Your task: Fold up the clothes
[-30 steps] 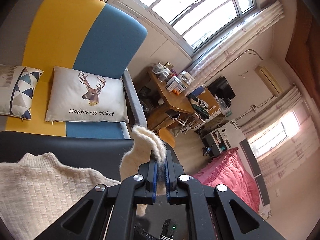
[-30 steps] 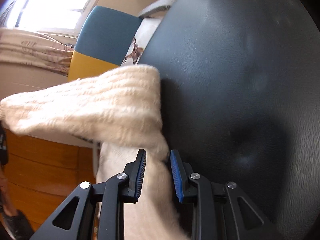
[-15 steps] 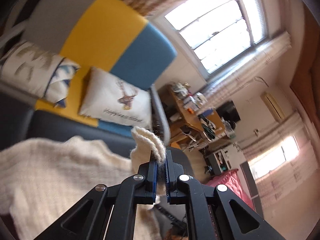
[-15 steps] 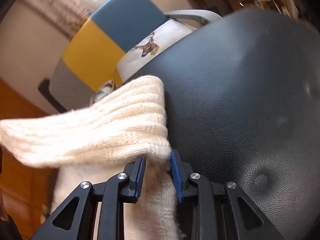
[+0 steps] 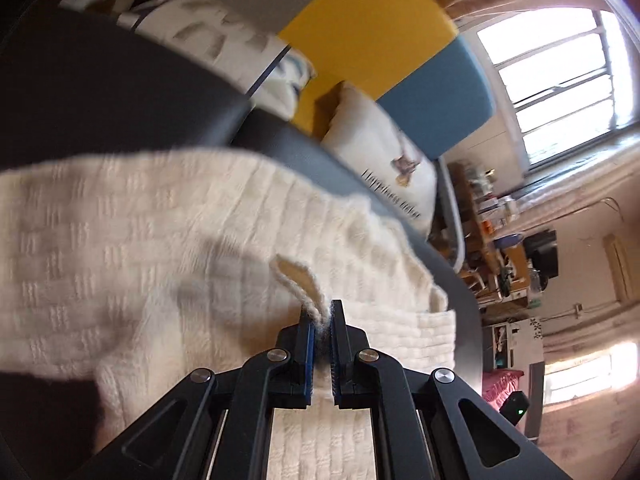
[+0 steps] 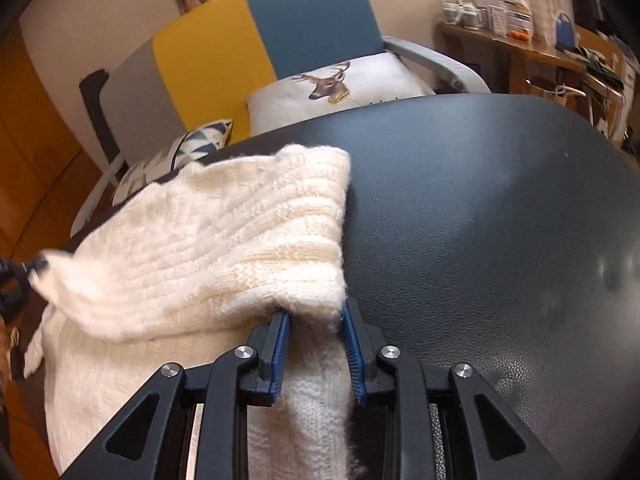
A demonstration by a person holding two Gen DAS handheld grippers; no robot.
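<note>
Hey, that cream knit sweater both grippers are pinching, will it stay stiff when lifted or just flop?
Probably flop: the sweater already drapes and folds over itself between the grips. Its thick, fuzzy knit should resist slipping from the right gripper. The left gripper pinches only a thin edge, so that may stretch.

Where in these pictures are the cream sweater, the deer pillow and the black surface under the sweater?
cream sweater (image 6: 224,248), right wrist view, on the folded knit top layer.
deer pillow (image 6: 328,84), right wrist view, on the printed deer head.
black surface (image 6: 480,200), right wrist view, on bare leather-like top.
</note>
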